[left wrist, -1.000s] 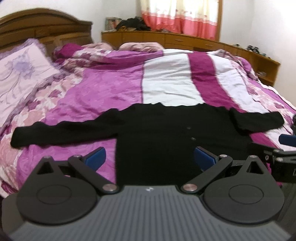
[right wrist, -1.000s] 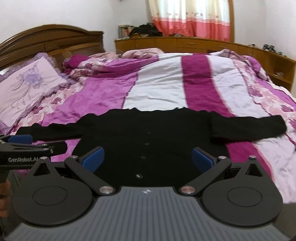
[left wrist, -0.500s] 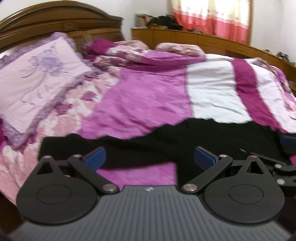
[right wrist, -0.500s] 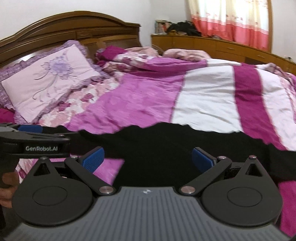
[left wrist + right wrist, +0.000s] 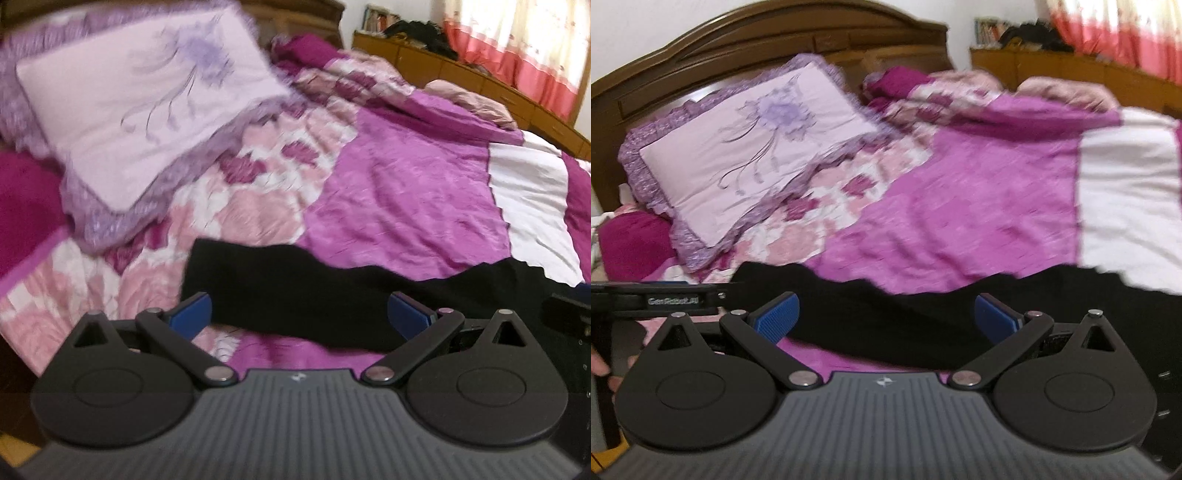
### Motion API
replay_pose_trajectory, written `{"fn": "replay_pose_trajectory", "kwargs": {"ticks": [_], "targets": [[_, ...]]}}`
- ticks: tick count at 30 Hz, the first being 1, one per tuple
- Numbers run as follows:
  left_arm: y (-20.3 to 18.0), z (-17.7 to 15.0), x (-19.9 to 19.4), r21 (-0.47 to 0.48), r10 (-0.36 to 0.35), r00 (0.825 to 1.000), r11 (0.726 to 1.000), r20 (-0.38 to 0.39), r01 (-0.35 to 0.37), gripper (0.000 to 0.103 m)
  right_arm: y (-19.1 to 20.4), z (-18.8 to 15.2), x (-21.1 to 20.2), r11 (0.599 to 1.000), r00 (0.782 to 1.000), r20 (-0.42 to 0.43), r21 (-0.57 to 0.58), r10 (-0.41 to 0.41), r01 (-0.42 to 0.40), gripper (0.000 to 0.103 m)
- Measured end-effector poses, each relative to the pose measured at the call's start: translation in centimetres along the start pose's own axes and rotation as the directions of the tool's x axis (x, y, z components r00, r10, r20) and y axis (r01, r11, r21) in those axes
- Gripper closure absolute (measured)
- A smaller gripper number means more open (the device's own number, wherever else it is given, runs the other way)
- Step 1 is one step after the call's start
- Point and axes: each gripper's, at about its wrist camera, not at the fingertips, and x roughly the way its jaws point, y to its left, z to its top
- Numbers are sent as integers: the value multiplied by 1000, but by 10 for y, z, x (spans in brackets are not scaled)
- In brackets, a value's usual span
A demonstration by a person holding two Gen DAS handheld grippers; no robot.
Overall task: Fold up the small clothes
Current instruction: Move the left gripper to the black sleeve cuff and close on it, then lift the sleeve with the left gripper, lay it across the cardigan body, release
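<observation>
While both tongs, left tongs (image 5: 301, 310) and right tongs (image 5: 886, 310), gape empty, pinch the black sweater's sleeve (image 5: 280, 291) at lower centre near its cuff; carry it flat across the bed (image 5: 399, 192).

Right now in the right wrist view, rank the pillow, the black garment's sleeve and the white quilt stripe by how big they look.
1. Pillow, the largest patch.
2. and 3. Black sleeve and white quilt stripe look close. I won't rank them: the hand-held gripper hides part of the sleeve and the frame edge cuts the stripe.
</observation>
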Motion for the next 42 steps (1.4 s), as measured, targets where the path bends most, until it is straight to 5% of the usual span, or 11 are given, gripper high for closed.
{"fn": "replay_pose_trajectory", "kwargs": {"ticks": [7,14,22,24,26,27,29,33,42], "targets": [[35,-1,49,1,63,997,998,-47,-64,0,17,-14,26,999,999,-17,-34,-40,39,0],[68,-14,85,-154,-32,994,988,-104,16,0,-31,-28,6,979,979,-5,-4,-203,203,0],[79,-22,107,-191,-42,995,981,-88,25,5,-76,-47,-20,968,974,-25,103,-226,227,0],[81,-22,107,-196,-24,997,981,-76,8,22,-80,-52,-21,966,973,-42,113,-228,231,0],[86,-20,102,-225,26,998,974,-61,-39,81,-81,-55,-21,963,968,-45,99,-246,249,0],[91,-19,98,-269,20,999,963,-46,-32,94,-79,-57,-21,959,962,-41,77,-269,272,0],[98,-19,90,-332,-30,999,943,-32,18,94,-76,-57,-22,956,956,-26,38,-292,292,0],[88,-16,71,-270,-40,999,962,7,40,95,-82,-58,-26,963,967,-35,89,-253,255,0],[59,-4,15,-295,-144,985,941,99,167,95,-97,-60,-36,951,963,-45,158,-264,268,0]]}}
